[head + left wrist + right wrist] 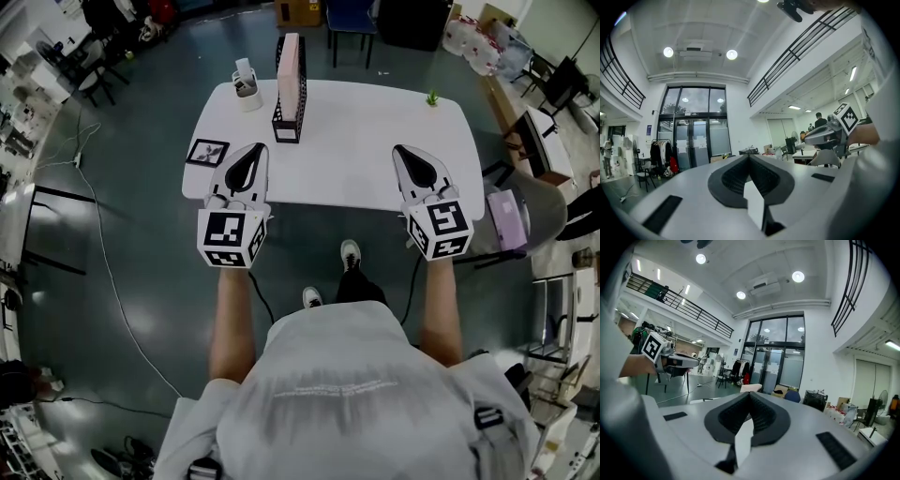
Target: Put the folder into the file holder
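A pink folder (289, 64) stands upright inside the black mesh file holder (286, 120) at the back left of the white table (356, 150). My left gripper (254, 150) hovers over the table's near left edge, a little short of the holder, shut and empty. My right gripper (402, 151) hangs over the near right part, also shut with nothing in it. In the left gripper view the jaws (749, 157) meet, pointing level across the room. The right gripper view shows its jaws (750, 395) closed the same way.
A white pen cup (247, 90) stands left of the holder. A square marker card (207, 152) lies at the table's left edge and a small green plant (432, 97) at the back right. A pink box (507, 218) sits beside the table's right end.
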A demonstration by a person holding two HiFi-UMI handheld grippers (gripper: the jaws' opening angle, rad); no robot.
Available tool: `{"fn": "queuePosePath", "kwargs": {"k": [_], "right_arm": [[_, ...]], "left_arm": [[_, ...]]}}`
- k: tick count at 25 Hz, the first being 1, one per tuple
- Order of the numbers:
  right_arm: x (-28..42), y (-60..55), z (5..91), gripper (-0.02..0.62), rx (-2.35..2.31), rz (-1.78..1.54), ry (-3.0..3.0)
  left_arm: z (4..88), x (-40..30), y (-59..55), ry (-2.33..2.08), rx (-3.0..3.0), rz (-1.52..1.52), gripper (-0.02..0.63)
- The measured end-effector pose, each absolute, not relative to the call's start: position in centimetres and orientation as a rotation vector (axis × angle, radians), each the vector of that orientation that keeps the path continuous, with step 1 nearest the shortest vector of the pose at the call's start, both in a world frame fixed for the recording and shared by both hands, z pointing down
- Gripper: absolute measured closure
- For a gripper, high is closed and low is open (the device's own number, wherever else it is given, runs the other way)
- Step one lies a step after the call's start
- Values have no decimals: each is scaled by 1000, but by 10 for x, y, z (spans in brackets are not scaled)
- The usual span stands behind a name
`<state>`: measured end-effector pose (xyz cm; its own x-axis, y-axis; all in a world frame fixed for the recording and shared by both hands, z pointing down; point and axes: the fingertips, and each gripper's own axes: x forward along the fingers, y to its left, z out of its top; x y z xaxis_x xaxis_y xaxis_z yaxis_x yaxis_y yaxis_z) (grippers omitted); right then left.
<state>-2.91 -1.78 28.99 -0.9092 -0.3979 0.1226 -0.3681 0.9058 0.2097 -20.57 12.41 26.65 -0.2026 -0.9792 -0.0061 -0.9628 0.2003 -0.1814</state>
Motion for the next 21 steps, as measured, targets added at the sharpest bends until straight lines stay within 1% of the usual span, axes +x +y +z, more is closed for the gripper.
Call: {"fn": "queuePosePath", "kwargs": {"k": [11,21], "right_arm": [[-28,-21,298,571,625,-268,-2887],[-34,-28,300,571,636,-268,-2881]], "left_arm": [[283,-211,128,2360,-1901,-235,588],[282,-218,119,2341,-1908,-223,589]]}}
